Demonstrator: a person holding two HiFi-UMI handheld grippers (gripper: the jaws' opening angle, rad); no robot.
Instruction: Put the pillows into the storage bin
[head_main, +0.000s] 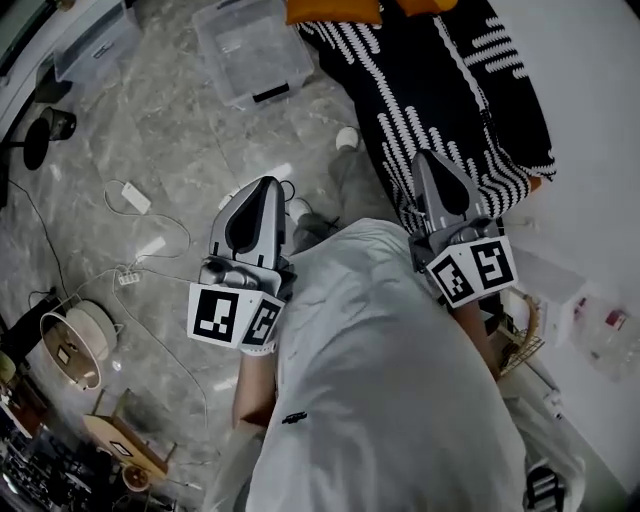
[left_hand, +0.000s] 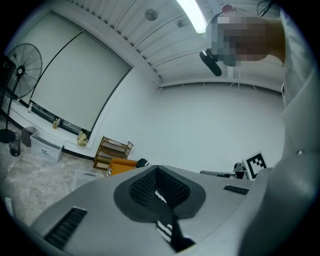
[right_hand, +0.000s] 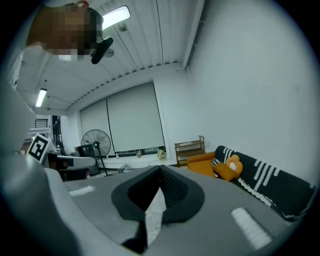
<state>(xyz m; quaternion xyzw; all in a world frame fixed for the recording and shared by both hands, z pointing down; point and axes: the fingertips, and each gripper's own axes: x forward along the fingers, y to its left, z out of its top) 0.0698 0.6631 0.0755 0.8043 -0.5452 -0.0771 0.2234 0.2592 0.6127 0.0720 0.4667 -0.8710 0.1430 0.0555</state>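
Observation:
Orange pillows (head_main: 335, 10) lie at the far end of a sofa under a black-and-white striped cover (head_main: 450, 90). In the right gripper view they show as an orange cushion (right_hand: 202, 162) and a flower-shaped one (right_hand: 231, 167). A clear storage bin (head_main: 250, 45) stands on the marble floor beside the sofa. My left gripper (head_main: 268, 183) is held close to the body, shut and empty; its jaws (left_hand: 157, 169) meet at the tip. My right gripper (head_main: 425, 157) hovers over the sofa's near end, also shut with nothing in it (right_hand: 160, 169). Both are far from the pillows.
A second clear bin (head_main: 95, 40) sits at the far left. Cables and a power strip (head_main: 130, 275) trail across the floor near a round white appliance (head_main: 75, 340). A standing fan (right_hand: 95, 142) and a wooden shelf (right_hand: 189, 147) stand by the window wall.

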